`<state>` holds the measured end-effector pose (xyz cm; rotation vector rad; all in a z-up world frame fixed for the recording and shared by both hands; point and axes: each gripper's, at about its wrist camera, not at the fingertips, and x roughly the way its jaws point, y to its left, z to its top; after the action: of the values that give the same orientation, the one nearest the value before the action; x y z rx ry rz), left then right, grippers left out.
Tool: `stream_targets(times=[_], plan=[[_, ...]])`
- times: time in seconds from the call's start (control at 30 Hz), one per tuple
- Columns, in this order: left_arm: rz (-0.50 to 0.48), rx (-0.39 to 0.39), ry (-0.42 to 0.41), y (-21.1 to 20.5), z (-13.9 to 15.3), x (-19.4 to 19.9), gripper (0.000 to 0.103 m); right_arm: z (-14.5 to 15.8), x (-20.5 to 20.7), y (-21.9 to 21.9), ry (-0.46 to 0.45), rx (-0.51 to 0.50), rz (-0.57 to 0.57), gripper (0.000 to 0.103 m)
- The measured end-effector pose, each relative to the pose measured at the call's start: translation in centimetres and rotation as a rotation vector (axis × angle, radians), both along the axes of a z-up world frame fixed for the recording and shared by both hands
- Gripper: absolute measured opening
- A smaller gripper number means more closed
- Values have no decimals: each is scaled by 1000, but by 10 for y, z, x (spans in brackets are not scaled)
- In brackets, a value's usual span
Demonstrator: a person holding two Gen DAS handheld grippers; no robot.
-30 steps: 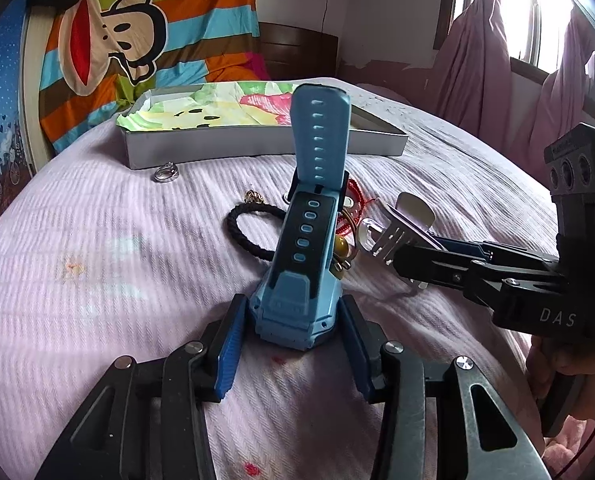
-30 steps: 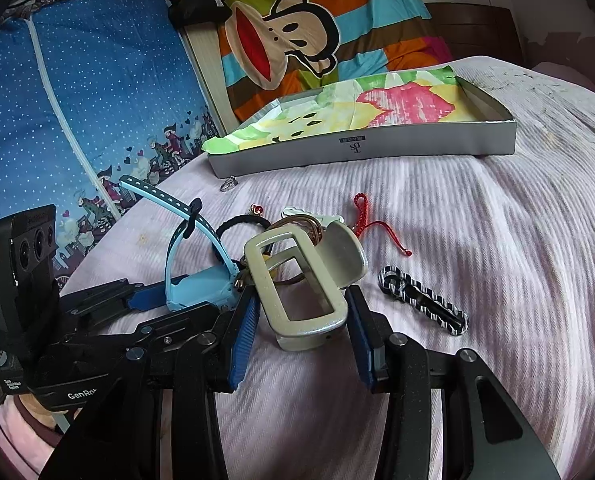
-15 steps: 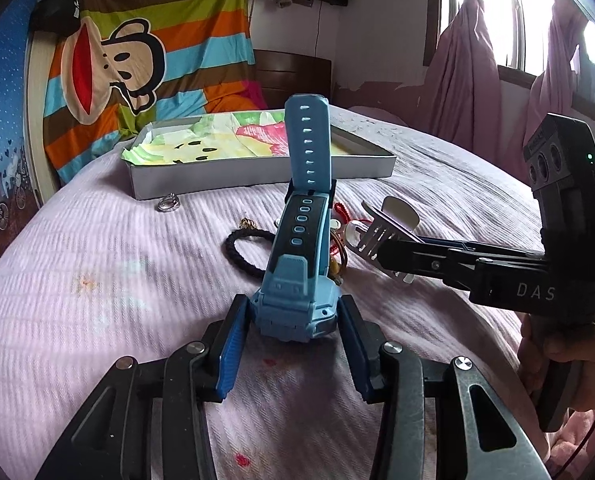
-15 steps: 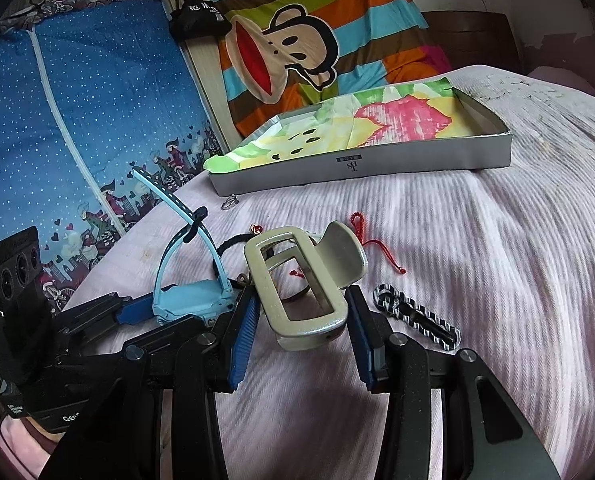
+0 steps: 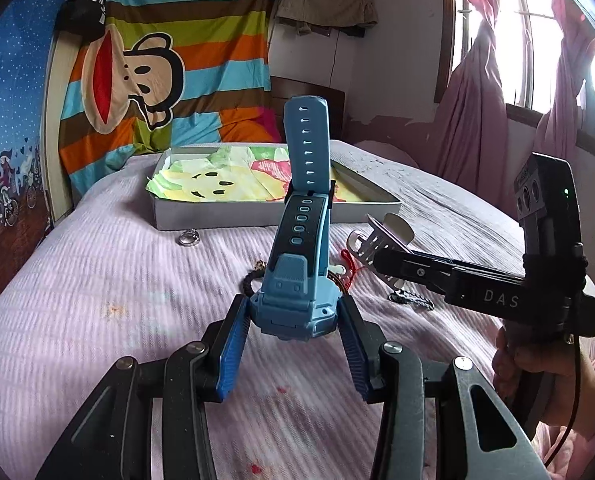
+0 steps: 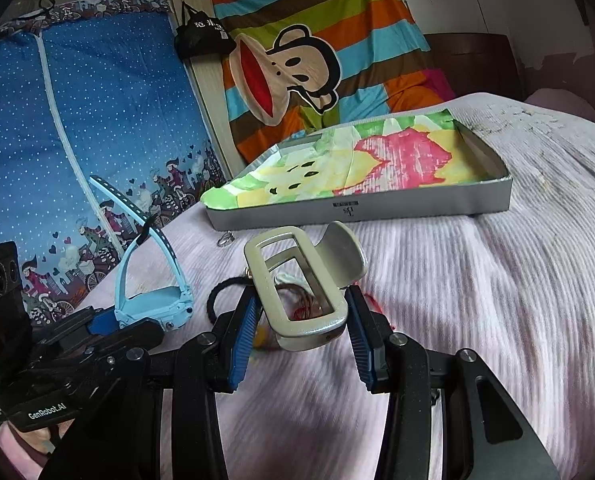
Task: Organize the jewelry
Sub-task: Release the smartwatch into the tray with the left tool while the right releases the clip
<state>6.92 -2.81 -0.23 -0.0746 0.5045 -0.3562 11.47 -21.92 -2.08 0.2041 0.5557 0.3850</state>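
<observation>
On our left, the left gripper [image 5: 293, 332] pinches the case of the light-blue plastic wristwatch [image 5: 299, 264], its strap standing up and away from the fingers. Dead ahead along that strap sits the shallow grey cardboard box lined with bright printed cloth [image 5: 257, 216], near the far edge of the pink ribbed bedspread [image 5: 97, 300]. A small silver ring [image 5: 188, 237] lies just before the box's front wall. On our right, the right gripper [image 6: 303, 330] clamps the beige plastic claw hair clip [image 6: 301, 280] by its hinge end, long axis pointing up-left toward the box's front wall [image 6: 377, 212]. We judge both arms about equally near, though fisheye distortion clouds this.
</observation>
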Motion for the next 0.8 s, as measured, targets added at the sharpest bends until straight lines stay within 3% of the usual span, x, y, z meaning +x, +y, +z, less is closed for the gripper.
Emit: stream_targets(times=[0.27,0.47,0.7,0.8], plan=[[74,-49,3,7,24,46,42,19,42,1,-45,-9,13,39],[111,-29,-10,5,38,88,42,32,74,5,-84,-44,-5,39],[152,-33,73,8,33,139,42,35,116,1,-47,-57,-32,39],[174,0,107,4,28,153,42,28,127,5,-21,-71,-25,39]])
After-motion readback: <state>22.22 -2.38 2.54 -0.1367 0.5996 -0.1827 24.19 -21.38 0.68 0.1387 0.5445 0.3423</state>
